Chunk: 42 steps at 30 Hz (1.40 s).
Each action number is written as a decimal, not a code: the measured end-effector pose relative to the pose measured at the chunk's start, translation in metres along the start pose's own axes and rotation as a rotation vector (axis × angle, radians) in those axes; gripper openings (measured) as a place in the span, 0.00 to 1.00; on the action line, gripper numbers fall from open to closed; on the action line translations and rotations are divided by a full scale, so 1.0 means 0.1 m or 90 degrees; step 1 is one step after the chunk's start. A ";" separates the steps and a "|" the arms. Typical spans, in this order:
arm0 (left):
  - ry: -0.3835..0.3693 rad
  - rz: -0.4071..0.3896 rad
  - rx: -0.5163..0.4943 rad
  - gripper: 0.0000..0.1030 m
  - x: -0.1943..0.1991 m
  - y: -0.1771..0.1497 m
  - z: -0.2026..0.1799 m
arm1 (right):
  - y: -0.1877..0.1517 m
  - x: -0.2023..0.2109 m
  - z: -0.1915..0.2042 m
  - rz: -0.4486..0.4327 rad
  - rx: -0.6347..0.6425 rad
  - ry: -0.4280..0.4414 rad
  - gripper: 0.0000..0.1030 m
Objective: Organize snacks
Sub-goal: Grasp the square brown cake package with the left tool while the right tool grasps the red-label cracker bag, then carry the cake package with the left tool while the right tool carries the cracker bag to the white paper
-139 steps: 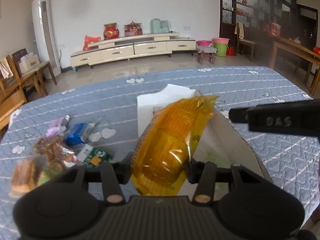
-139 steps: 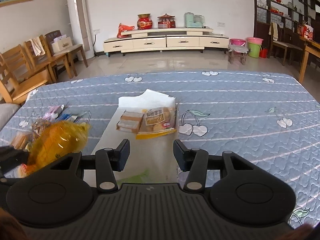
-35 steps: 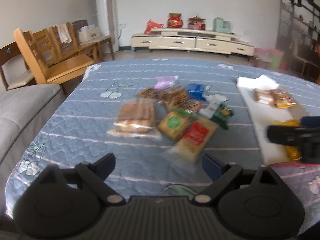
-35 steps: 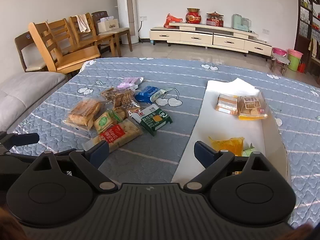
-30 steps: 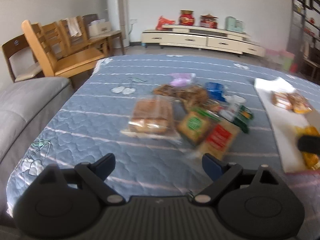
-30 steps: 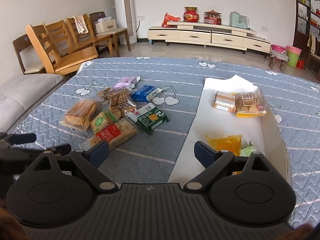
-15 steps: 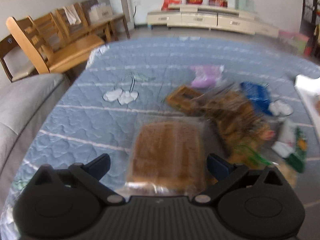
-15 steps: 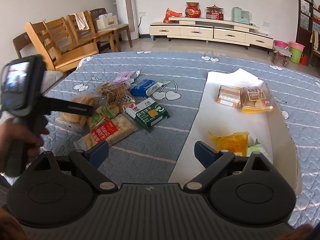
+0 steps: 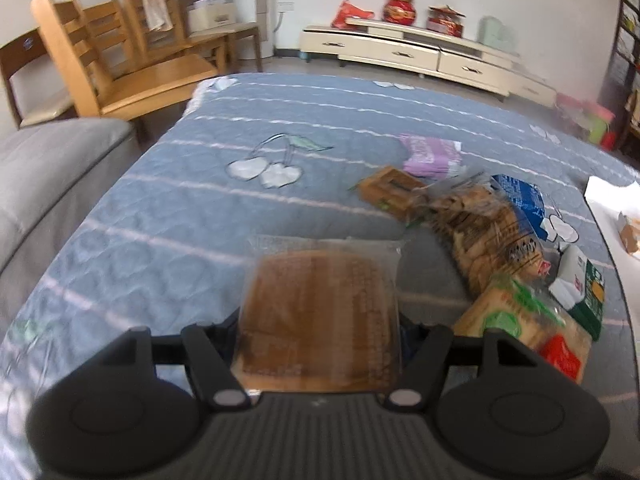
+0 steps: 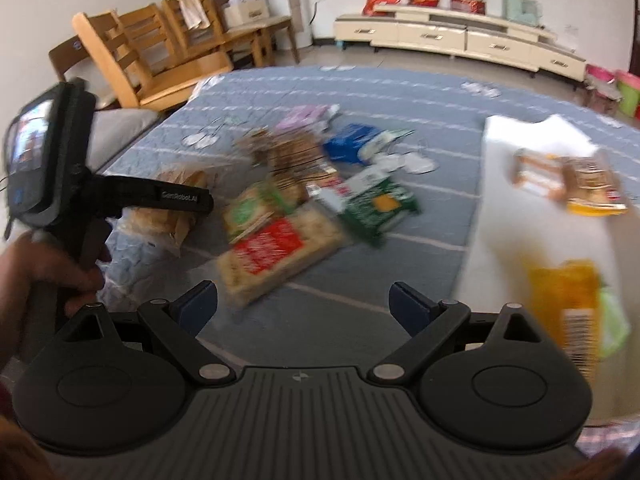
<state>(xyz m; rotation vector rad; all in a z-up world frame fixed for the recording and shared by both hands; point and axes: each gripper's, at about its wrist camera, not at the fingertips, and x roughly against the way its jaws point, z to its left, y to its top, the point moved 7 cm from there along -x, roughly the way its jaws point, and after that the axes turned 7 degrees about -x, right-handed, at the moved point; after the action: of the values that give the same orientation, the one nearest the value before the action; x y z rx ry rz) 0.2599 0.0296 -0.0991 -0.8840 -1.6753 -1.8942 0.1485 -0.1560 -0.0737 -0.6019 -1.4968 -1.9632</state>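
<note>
The left hand-held gripper [image 9: 320, 332] is closing around the bread pack [image 9: 320, 320], which lies on the surface at 9 o'clock of the snack pile [image 10: 288, 200]. The clear wrapper could slip or crumple. The right hand-held gripper [image 10: 304, 304] gapes, empty. Its neighbour's finger reads "GenRobot.AI".

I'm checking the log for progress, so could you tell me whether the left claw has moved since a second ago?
Yes: the left claw has advanced over the blue quilted cloth and is closing around the clear-wrapped brown bread packet.
</note>
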 end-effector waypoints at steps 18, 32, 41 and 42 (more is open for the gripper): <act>0.004 -0.052 0.020 0.66 0.62 -0.38 0.17 | 0.08 -0.44 -0.16 0.022 -0.076 -0.054 0.83; -0.010 -0.061 0.003 0.66 0.77 -0.38 -0.07 | 0.12 -0.42 -0.27 -0.001 -0.065 -0.092 0.41; 0.000 -0.085 0.000 0.66 1.11 -0.36 -0.18 | 0.12 0.23 -0.18 -0.059 -0.019 -0.061 0.41; 0.001 -0.090 -0.001 0.66 1.16 -0.36 -0.19 | 0.11 0.30 -0.18 -0.064 -0.019 -0.054 0.41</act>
<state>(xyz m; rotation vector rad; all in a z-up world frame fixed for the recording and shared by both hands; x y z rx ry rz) 0.1519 0.0252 -0.0413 -0.7826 -1.7763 -1.9876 0.1345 -0.1807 -0.0510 -0.6425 -1.5793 -2.0623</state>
